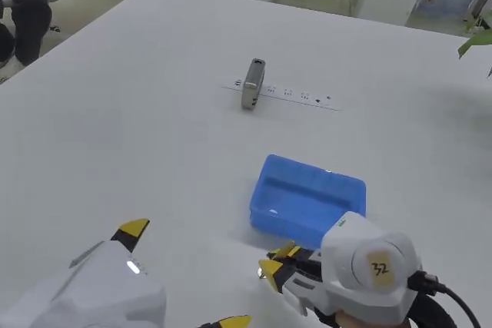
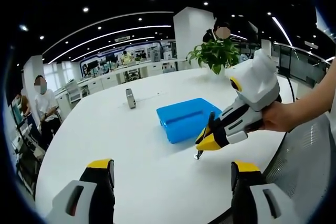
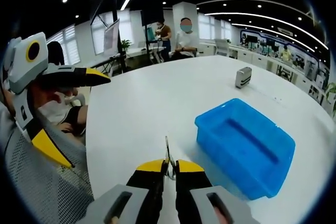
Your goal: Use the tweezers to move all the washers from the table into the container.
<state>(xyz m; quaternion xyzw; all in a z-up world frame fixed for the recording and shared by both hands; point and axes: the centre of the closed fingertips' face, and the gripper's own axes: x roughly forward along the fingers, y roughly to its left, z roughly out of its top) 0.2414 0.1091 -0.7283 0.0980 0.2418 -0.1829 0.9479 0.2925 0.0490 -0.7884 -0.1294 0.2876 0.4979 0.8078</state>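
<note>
Our left gripper (image 2: 172,165) fingers spread wide over the white desk (image 2: 136,145), right gripper (image 3: 169,165) fingers clamped on tweezers (image 3: 167,149), blue container (image 3: 244,148) just beyond

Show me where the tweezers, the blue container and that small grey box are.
tweezers (image 3: 167,149): right gripper view, bare metal shaft above the jaws.
blue container (image 1: 296,226): head view, its near wall.
small grey box (image 1: 253,82): head view, its upright side face.
</note>
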